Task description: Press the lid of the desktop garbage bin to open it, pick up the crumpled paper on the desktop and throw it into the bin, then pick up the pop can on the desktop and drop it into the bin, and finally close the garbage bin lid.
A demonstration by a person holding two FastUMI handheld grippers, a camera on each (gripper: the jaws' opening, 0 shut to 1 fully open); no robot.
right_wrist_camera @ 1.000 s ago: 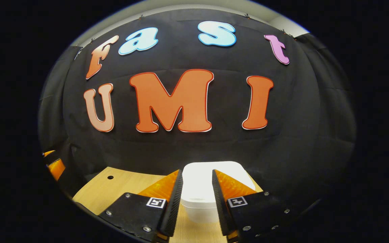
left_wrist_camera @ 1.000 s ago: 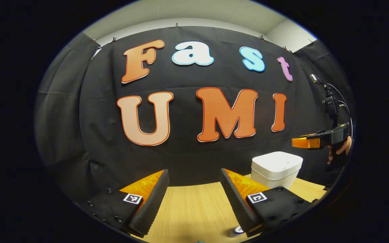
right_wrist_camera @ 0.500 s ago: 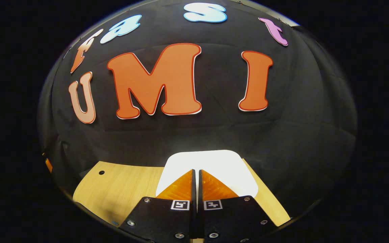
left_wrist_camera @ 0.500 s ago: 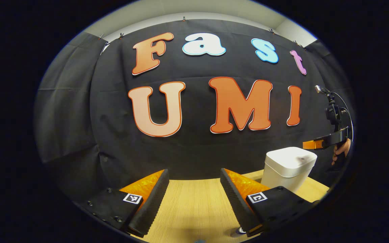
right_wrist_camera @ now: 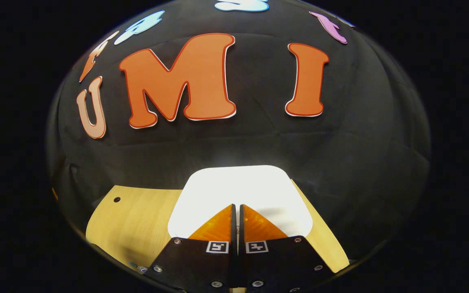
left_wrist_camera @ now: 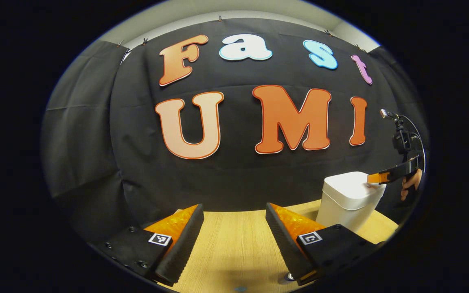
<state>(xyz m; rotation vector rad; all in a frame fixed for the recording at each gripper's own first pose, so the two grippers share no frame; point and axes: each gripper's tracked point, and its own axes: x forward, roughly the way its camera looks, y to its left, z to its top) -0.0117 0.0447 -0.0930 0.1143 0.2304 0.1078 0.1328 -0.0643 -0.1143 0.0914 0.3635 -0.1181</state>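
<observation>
Right tool (right_wrist_camera: 236, 211), fingers clenched together on nothing, points its tip down at the near part of the bin's lid (right_wrist_camera: 238, 187); in the left gripper view that tip (left_wrist_camera: 375, 178) sits at the lid's (left_wrist_camera: 350, 184) near edge, touching or just above, I cannot tell which. The white bin (left_wrist_camera: 350, 203) stands closed at the far right of the desk (left_wrist_camera: 234, 244), close to the wall. To do the press well, I judge the tip should push straight down on the lid's front part, firmly enough to trip the latch, then lift clear so the lid can spring up. Pushing at a slant could skid the light bin. Left tool (left_wrist_camera: 234, 232) hangs released over bare desk, well apart.
</observation>
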